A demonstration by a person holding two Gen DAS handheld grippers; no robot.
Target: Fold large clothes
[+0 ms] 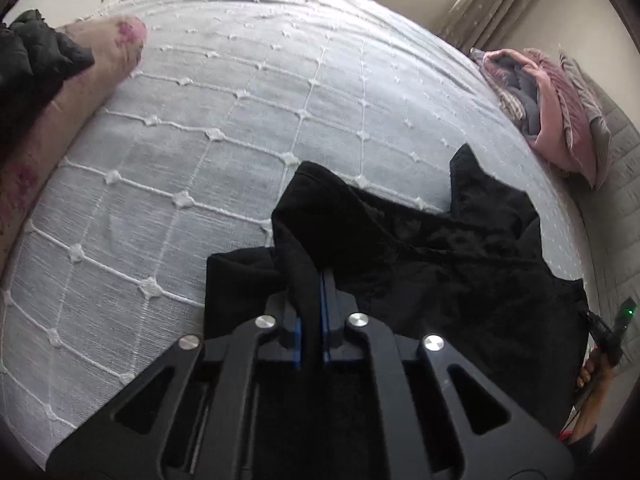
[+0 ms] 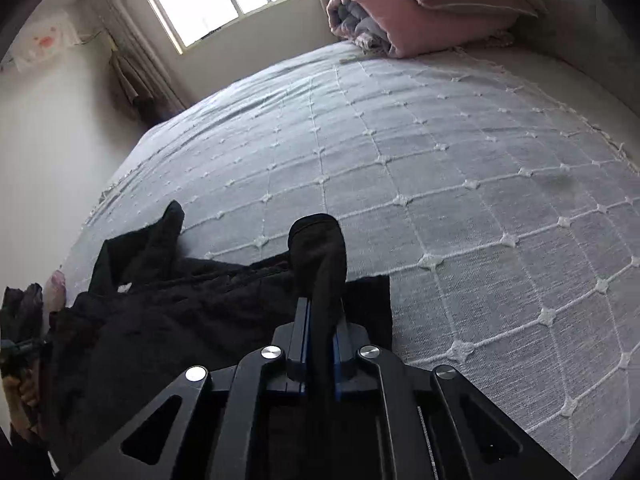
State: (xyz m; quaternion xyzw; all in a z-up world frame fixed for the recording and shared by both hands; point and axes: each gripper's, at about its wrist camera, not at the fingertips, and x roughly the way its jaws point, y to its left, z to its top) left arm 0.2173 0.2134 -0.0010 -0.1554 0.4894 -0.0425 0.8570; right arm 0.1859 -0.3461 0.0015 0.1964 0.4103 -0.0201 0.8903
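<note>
Garment: black garment (image 1: 420,248), soft and matte, rumpled, spread at the near edge of the bed.
Bedspread: pale woven bedspread (image 1: 240,128), stitched in a raised grid with tufted knots.
Left gripper (image 1: 311,304): angled downward; jaws closed narrowly on a bunched fold of the black cloth.
Right gripper (image 2: 320,320): angled downward; a rounded fold is clamped likewise.
Bedding: pink folded quilt (image 2: 420,8), stacked at the far side.

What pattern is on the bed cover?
The bed cover is pale grey-white with a raised white grid, knotted at crossings; clearest in the right wrist view.
</note>
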